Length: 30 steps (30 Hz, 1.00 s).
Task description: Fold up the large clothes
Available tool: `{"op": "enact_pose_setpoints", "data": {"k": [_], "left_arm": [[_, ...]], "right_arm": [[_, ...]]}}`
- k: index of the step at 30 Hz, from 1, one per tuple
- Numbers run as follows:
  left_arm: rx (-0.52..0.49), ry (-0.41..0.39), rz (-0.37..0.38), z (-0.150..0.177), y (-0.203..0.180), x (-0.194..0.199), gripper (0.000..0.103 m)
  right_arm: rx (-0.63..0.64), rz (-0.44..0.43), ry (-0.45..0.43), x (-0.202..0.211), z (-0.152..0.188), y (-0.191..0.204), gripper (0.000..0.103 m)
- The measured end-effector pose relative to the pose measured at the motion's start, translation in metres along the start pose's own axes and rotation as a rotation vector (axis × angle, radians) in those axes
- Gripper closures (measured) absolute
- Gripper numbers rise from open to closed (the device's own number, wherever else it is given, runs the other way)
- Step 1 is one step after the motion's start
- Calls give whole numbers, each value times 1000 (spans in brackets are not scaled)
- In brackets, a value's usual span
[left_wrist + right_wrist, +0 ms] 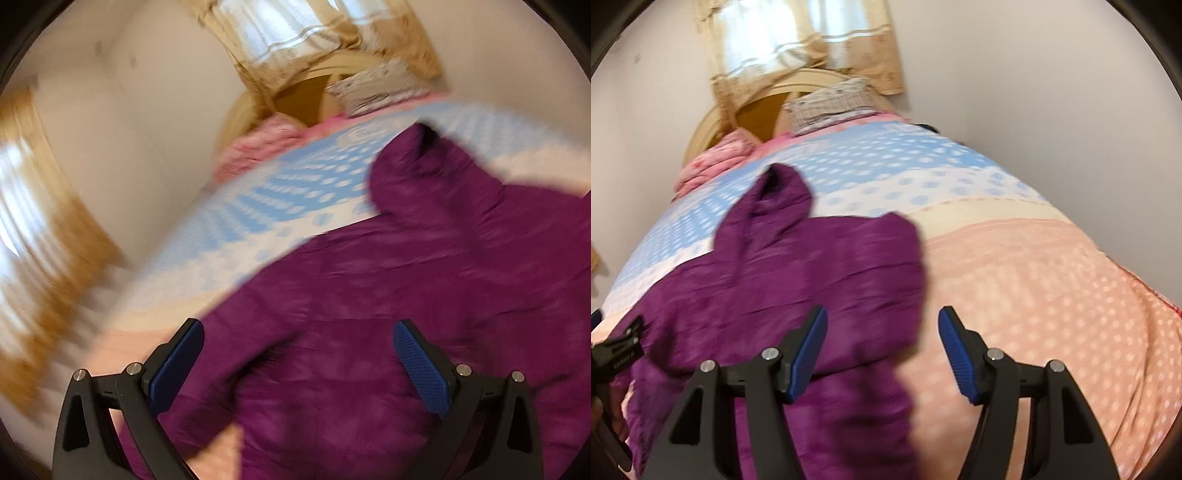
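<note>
Garment: crumpled purple hooded jacket (798, 273), centre-left, on the dotted blue-and-pink bedspread (1034, 266).
Left gripper (297, 345): released, empty, lower centre.
Right gripper (882, 332): released, empty, over the jacket's edge.

One purple garment (798, 273) lies on one bed (1015, 280), with two grippers (297, 354) (882, 343), one patterned pillow (831, 99) and one pink bundle (713, 162).

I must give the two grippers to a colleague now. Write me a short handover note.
Left gripper: open, empty, above the purple hooded jacket.
Right gripper: open, empty, over the jacket's right edge.
Jacket lies spread on the dotted bedspread, hood toward the headboard.
Done: jacket laid out; the right side seems folded in.
Left: the remaining folds.
</note>
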<state>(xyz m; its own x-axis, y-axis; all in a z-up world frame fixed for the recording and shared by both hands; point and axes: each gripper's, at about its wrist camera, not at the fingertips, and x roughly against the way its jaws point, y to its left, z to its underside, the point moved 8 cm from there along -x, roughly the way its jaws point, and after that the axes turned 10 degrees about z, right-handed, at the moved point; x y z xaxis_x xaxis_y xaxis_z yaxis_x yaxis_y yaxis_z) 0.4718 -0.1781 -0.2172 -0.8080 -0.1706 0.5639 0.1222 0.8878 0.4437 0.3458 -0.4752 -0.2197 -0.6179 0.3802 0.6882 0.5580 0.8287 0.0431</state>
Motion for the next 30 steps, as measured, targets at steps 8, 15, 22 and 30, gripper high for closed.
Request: {"op": "enact_pose_setpoints", "data": {"k": [8,15,22,30], "left_arm": [[-66,147,-117,44,31,-60,1],[86,102,-50,43,57,-38,1],[157,-41,78,-8,45,12,1],[56,90,165,16,-38,-31,1]], "right_arm": [[65,-55,8,-46,-16,24,65],[294,-116,102,-79,18,87,66],[155,-13,-21,-50,-7,48,63],[272,-97,38,-63,22,80,66]]}}
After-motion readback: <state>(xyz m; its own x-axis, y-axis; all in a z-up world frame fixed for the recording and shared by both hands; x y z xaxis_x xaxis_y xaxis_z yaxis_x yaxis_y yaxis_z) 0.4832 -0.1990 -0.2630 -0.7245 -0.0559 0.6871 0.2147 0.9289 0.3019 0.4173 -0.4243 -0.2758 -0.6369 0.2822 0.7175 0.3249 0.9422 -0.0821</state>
